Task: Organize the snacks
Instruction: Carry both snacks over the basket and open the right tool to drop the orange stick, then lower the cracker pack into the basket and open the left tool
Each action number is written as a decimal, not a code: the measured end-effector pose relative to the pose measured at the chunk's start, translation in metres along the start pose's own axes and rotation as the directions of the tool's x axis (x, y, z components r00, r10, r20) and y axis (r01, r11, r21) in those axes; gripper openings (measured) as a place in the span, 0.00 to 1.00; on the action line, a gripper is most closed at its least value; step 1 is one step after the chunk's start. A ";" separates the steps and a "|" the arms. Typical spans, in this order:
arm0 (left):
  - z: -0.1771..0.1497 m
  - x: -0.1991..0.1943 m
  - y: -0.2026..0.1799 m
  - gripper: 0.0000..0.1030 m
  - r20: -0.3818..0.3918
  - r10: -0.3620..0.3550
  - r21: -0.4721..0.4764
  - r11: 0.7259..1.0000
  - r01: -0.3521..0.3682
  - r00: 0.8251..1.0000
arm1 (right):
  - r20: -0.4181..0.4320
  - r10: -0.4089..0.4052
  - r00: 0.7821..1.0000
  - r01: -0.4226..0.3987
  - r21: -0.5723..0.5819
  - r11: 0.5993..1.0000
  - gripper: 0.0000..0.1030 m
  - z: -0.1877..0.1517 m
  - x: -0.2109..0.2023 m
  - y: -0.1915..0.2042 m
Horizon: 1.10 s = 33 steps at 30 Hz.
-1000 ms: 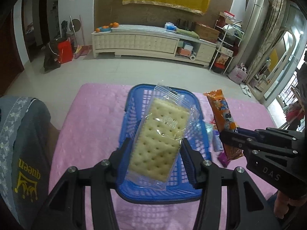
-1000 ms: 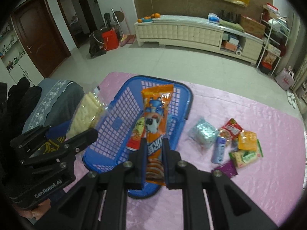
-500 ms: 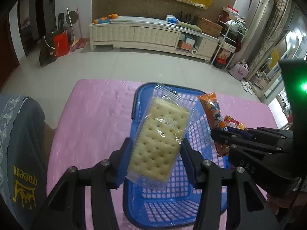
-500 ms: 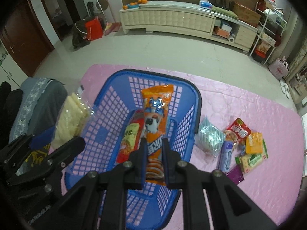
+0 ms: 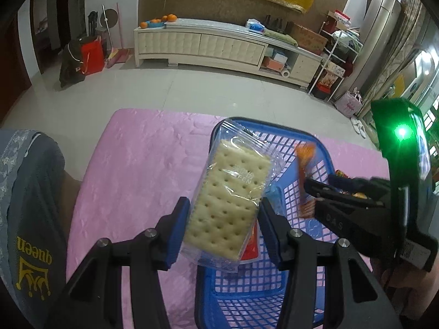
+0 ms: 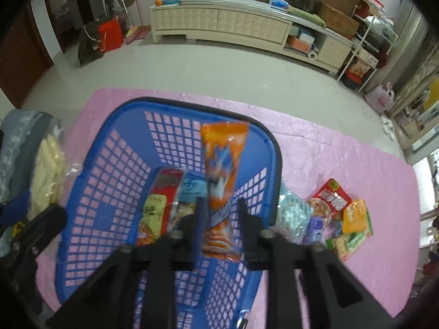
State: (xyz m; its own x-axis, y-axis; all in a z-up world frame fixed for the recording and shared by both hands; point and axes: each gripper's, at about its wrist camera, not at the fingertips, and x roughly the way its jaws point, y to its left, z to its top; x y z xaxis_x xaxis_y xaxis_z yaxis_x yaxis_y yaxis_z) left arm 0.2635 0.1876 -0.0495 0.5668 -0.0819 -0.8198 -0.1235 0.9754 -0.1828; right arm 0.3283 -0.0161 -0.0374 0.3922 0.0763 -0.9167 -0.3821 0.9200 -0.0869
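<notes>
My left gripper [image 5: 223,226] is shut on a clear pack of crackers [image 5: 229,197] and holds it above the left rim of the blue basket [image 5: 274,304]. My right gripper [image 6: 219,219] has its jaws apart around an orange snack packet [image 6: 222,181], which stands blurred over the inside of the blue basket [image 6: 104,164]; no pad clearly touches it. A red packet [image 6: 160,200] and a light blue packet [image 6: 192,189] lie in the basket. The right gripper also shows in the left wrist view [image 5: 310,189].
The basket stands on a pink cloth [image 6: 343,159]. Several loose snacks lie on it right of the basket: a pale blue pack [image 6: 293,213], a red pack [image 6: 330,198], an orange pack [image 6: 354,216]. A grey cushion [image 5: 24,192] sits at the left.
Both grippers have moved forward over the basket. The right gripper's jaws have spread from the orange packet, which now looks blurred. The left still holds the crackers.
</notes>
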 end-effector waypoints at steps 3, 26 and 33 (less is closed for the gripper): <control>-0.002 -0.001 0.000 0.47 -0.007 -0.006 -0.007 1.000 0.006 1.000 | 0.008 0.027 1.000 -0.027 -0.003 1.000 0.63 -0.001 -0.001 0.001; -0.025 -0.012 -0.034 0.47 -0.065 -0.084 -0.011 0.996 0.084 0.994 | 0.050 0.077 0.996 -0.078 0.037 0.996 0.77 -0.053 -0.058 -0.047; -0.029 0.008 -0.064 0.47 -0.099 -0.077 0.031 0.996 0.081 0.992 | 0.040 0.095 0.995 -0.097 0.044 0.994 0.77 -0.074 -0.055 -0.061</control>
State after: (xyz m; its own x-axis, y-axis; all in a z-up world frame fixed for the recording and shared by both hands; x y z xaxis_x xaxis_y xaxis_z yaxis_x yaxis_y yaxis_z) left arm 0.2526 0.1182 -0.0601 0.4908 -0.1770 -0.8531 -0.0524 0.9714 -0.2317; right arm 0.2681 -0.1051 -0.0104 0.3872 0.1789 -0.9045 -0.3808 0.9245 0.0199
